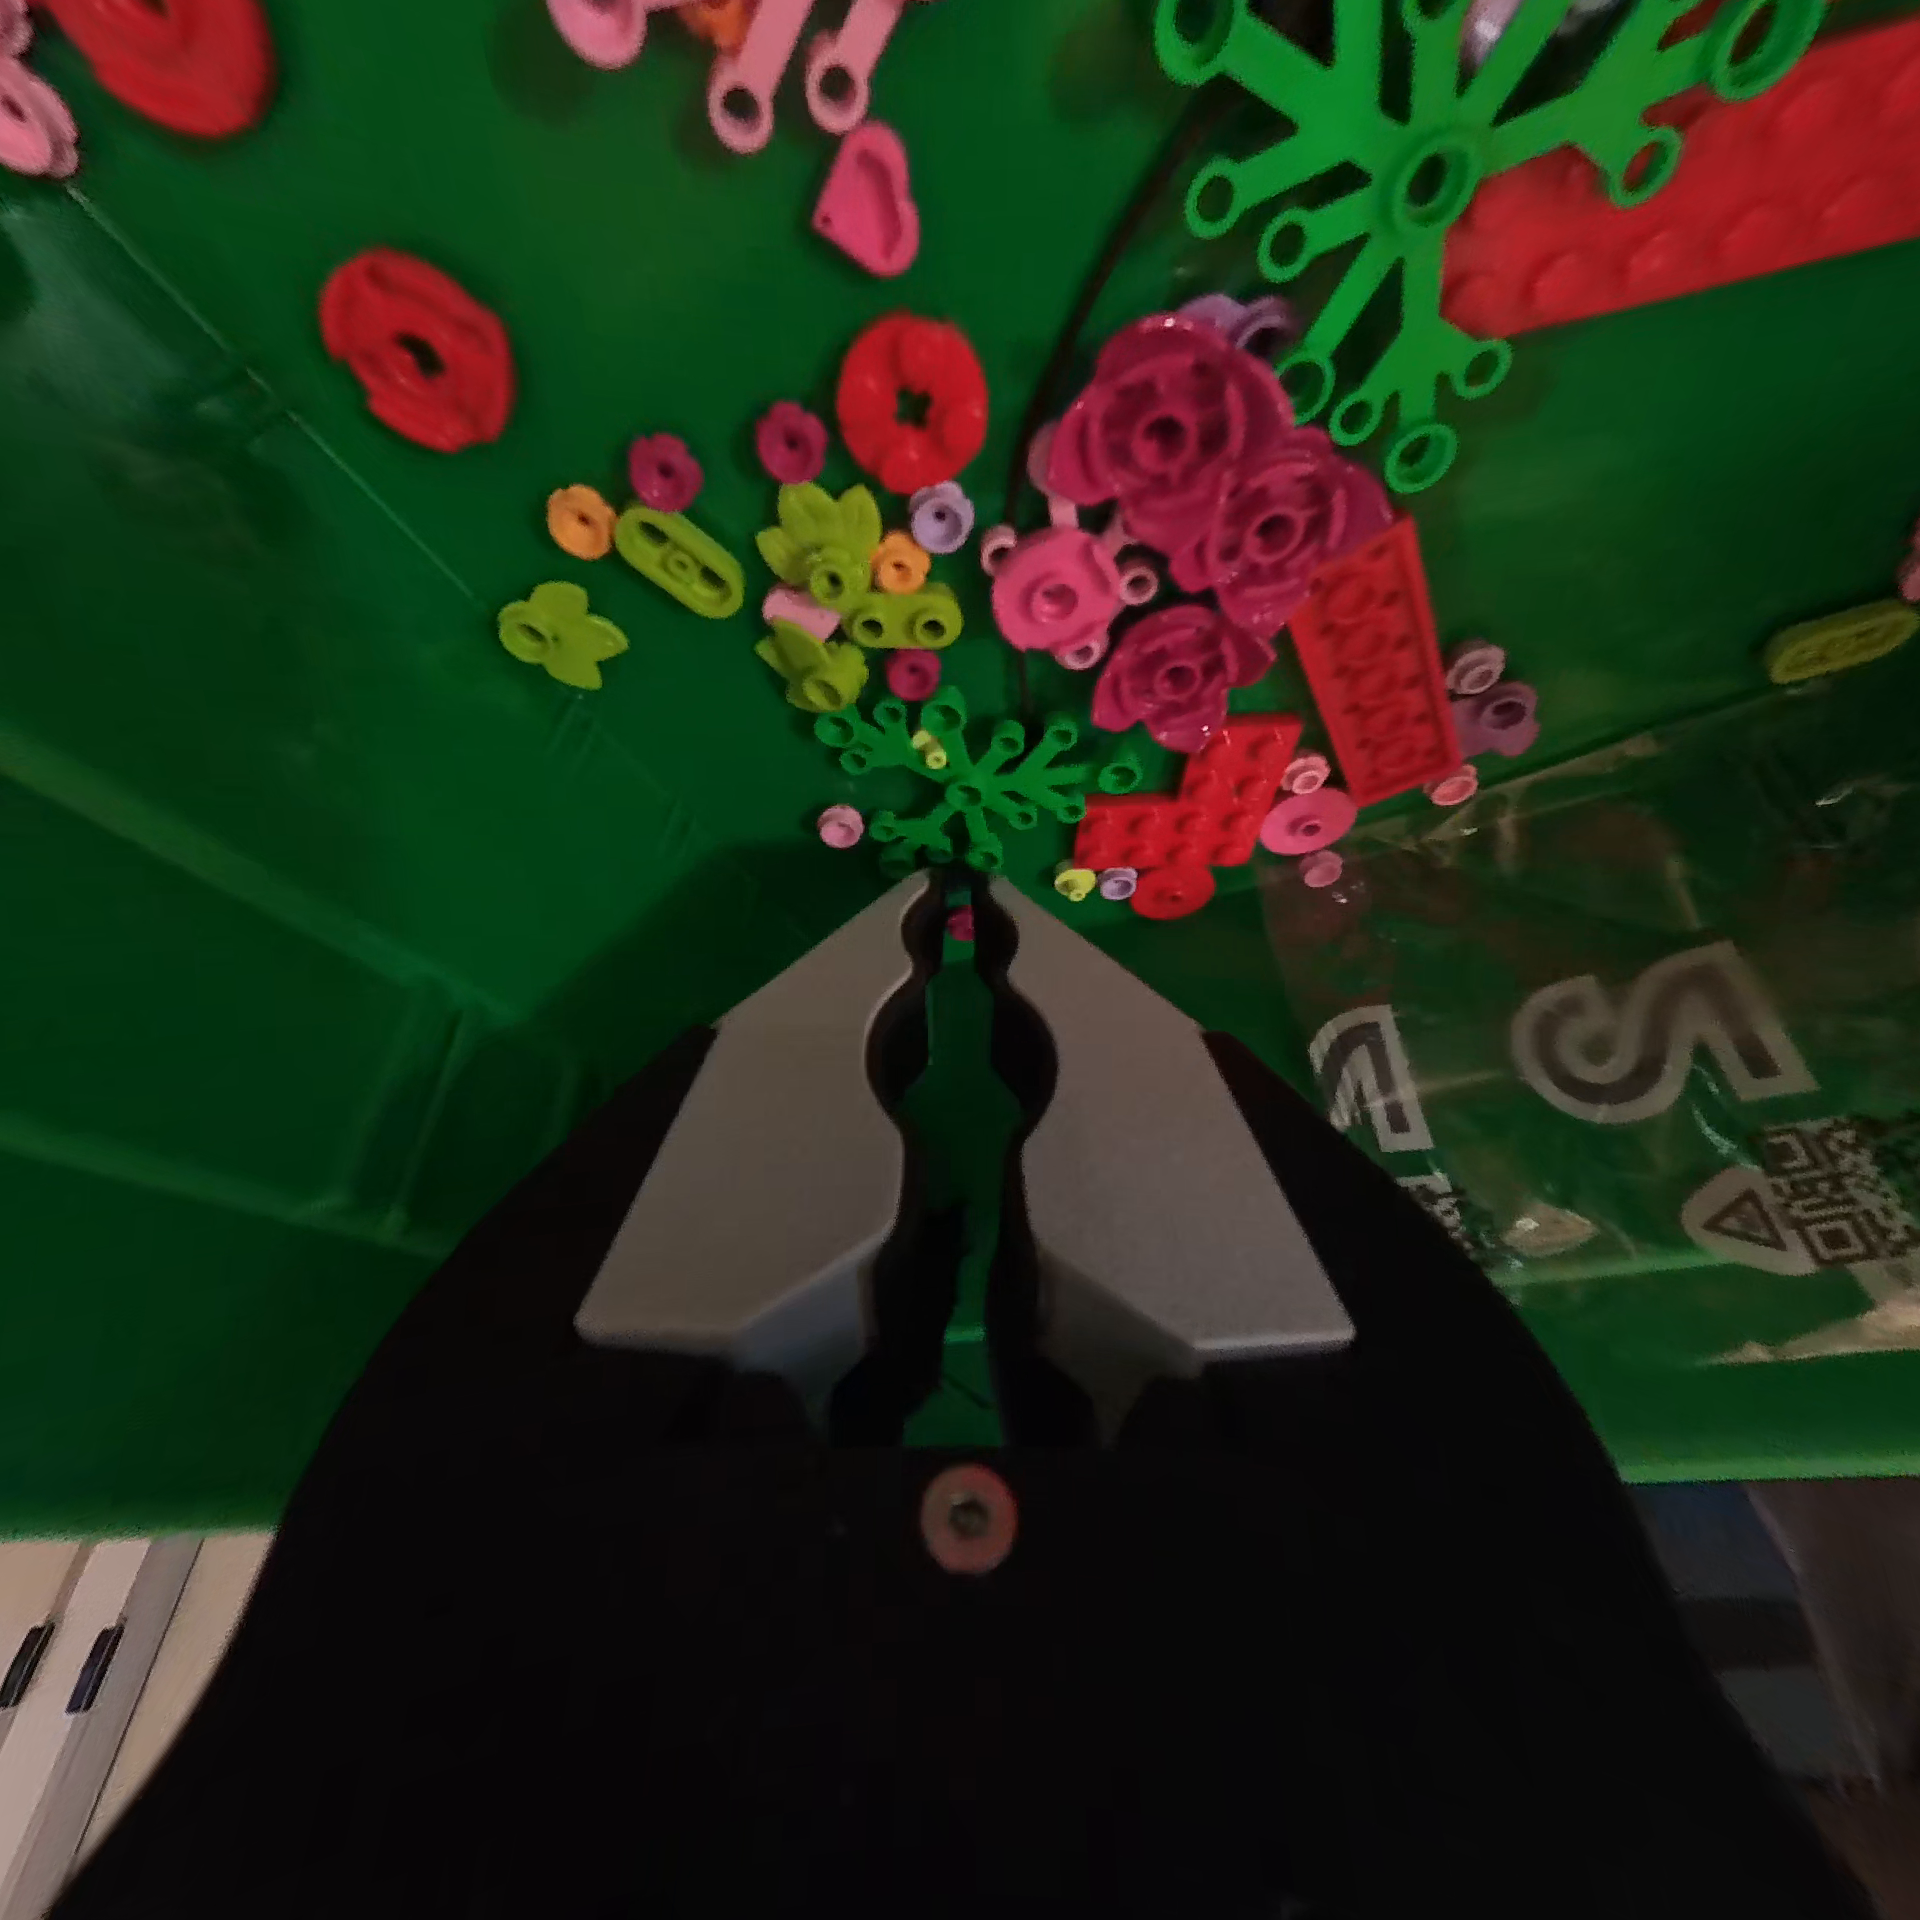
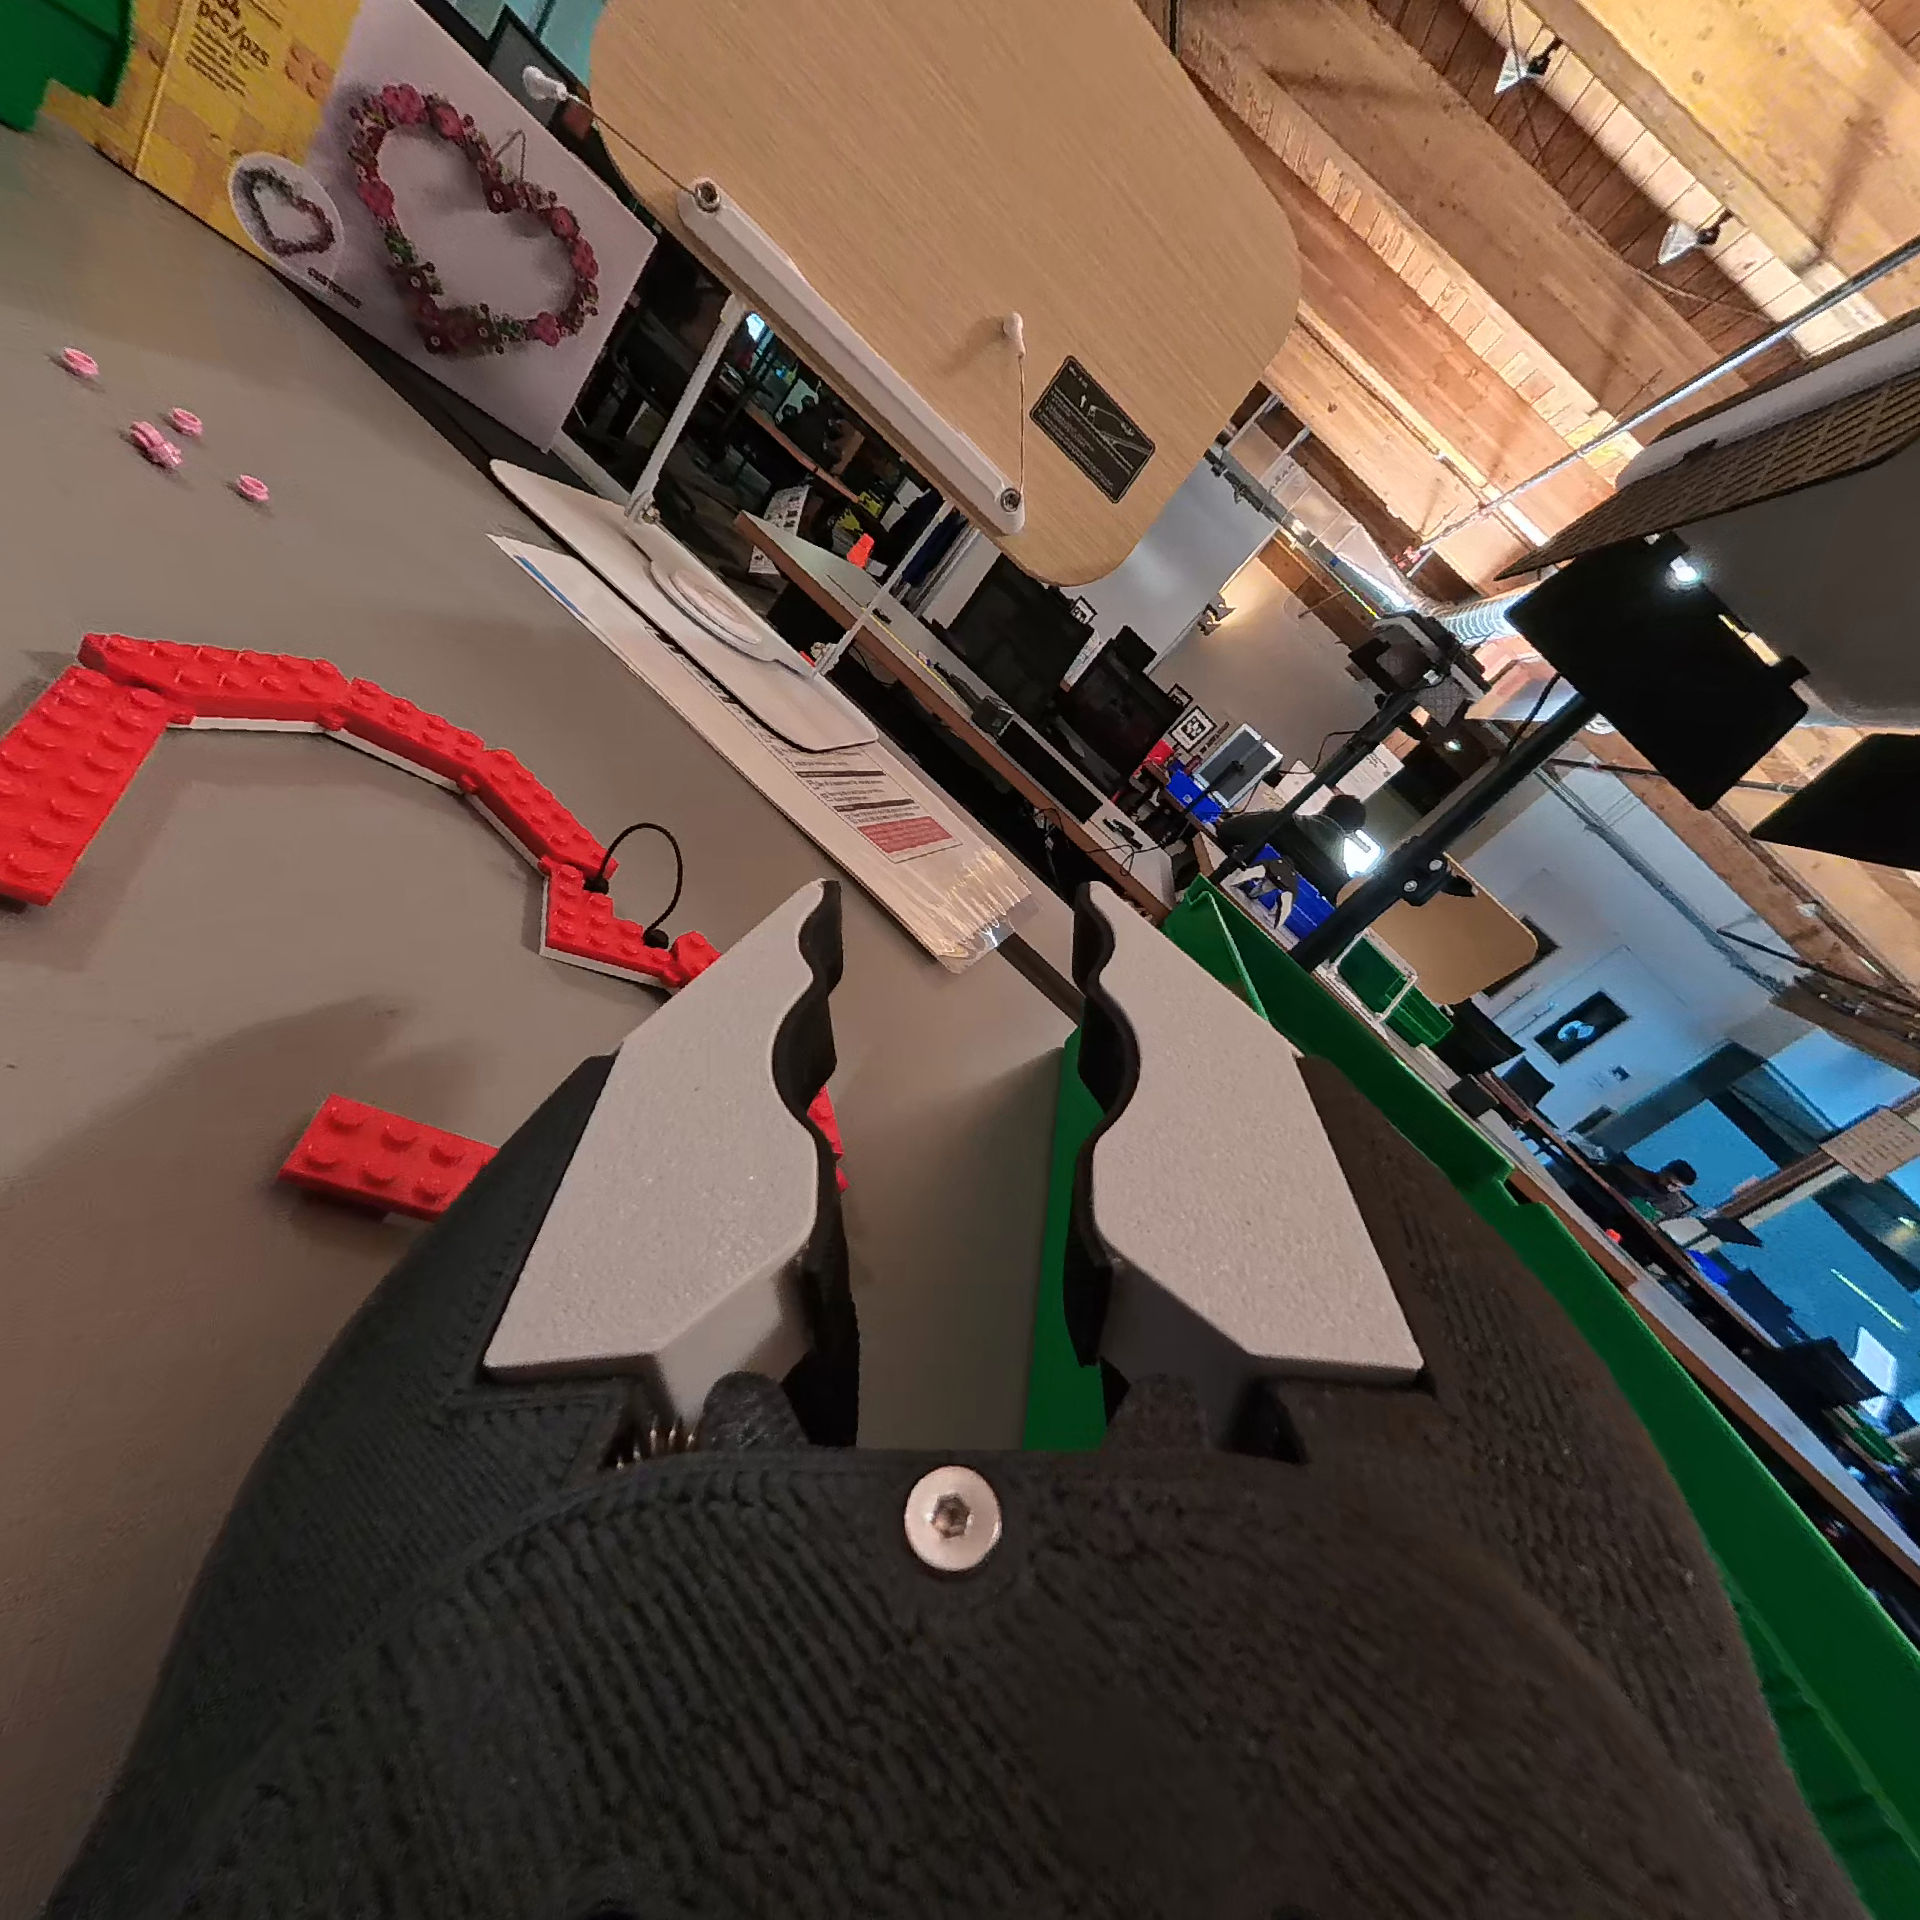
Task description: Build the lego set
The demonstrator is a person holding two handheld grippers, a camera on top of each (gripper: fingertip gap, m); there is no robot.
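In the left wrist view my left gripper (image 1: pixel 960 883) hangs over a green bin (image 1: pixel 312 831) of loose pieces. Its jaws are almost closed, and the tips pinch the lower edge of a small green leaf piece (image 1: pixel 966 795). Around it lie magenta roses (image 1: pixel 1174 436), red plates (image 1: pixel 1371 665), red round pieces (image 1: pixel 912 400) and lime pieces (image 1: pixel 681 561). In the right wrist view my right gripper (image 2: pixel 956 899) is open and empty above the grey table. A partly built red heart frame (image 2: pixel 416 727) with a black string loop (image 2: pixel 644 873) lies to its left.
A clear plastic bag (image 1: pixel 1610 1039) lies in the bin at the right. A larger green leaf piece (image 1: pixel 1434 177) rests on a long red plate (image 1: pixel 1714 208). On the table are a loose red plate (image 2: pixel 384 1153), small pink pieces (image 2: pixel 166 436), the set's box (image 2: pixel 468 229), a wooden stand (image 2: pixel 935 260) and the bin's rim (image 2: pixel 1351 1060). The grippers' ends are close to 65 centimeters from one another.
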